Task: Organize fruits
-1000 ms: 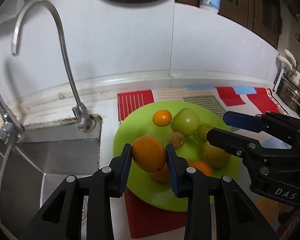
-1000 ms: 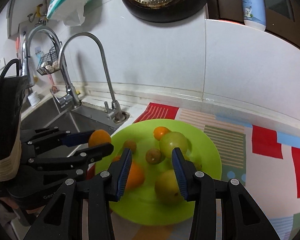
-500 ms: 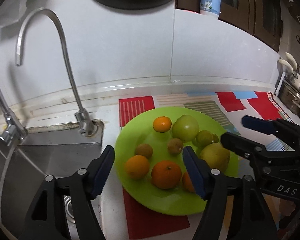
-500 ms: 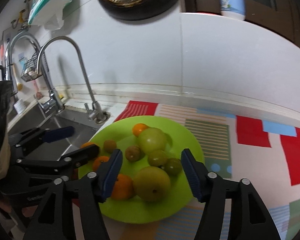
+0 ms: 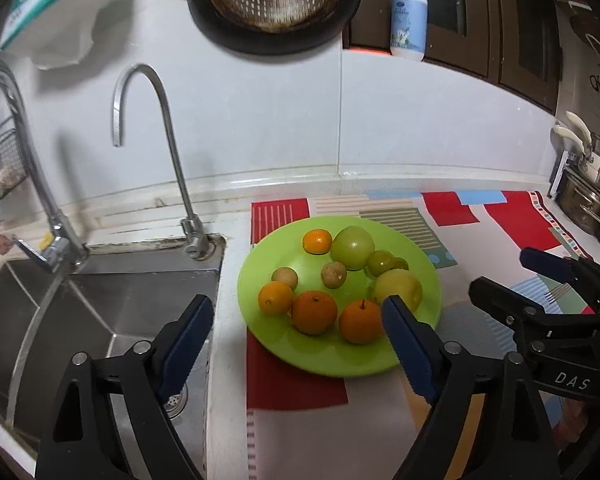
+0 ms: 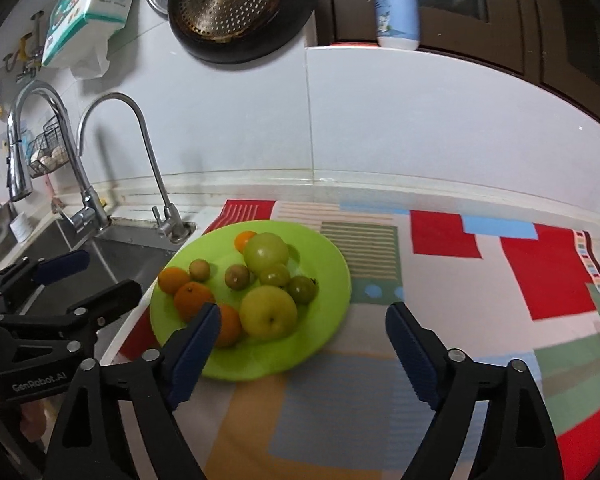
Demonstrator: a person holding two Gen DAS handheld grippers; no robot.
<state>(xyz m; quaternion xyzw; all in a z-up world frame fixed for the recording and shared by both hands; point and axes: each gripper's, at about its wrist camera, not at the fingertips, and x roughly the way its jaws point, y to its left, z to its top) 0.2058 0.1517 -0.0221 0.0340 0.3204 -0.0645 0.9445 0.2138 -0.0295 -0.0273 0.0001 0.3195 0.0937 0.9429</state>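
- Sink (image 5: 112, 300) with its gooseneck tap (image 5: 168, 152) lies at the far left, just beside the counter's patchwork mat (image 6: 460, 280).
- Left gripper (image 5: 296, 344) hangs near the plate's front edge, jaws opening, nothing between the pads; likely just let go.
- Lime-green plate (image 5: 324, 360) sits on the mat and holds all the fruit: oranges (image 5: 314, 312) grouped at the front left, green apples (image 5: 352, 242) and a yellow pear (image 5: 398, 290) behind, seemingly sorted by colour.
- Right gripper (image 6: 302, 344) is empty too, jaws opening over the mat right of the plate.
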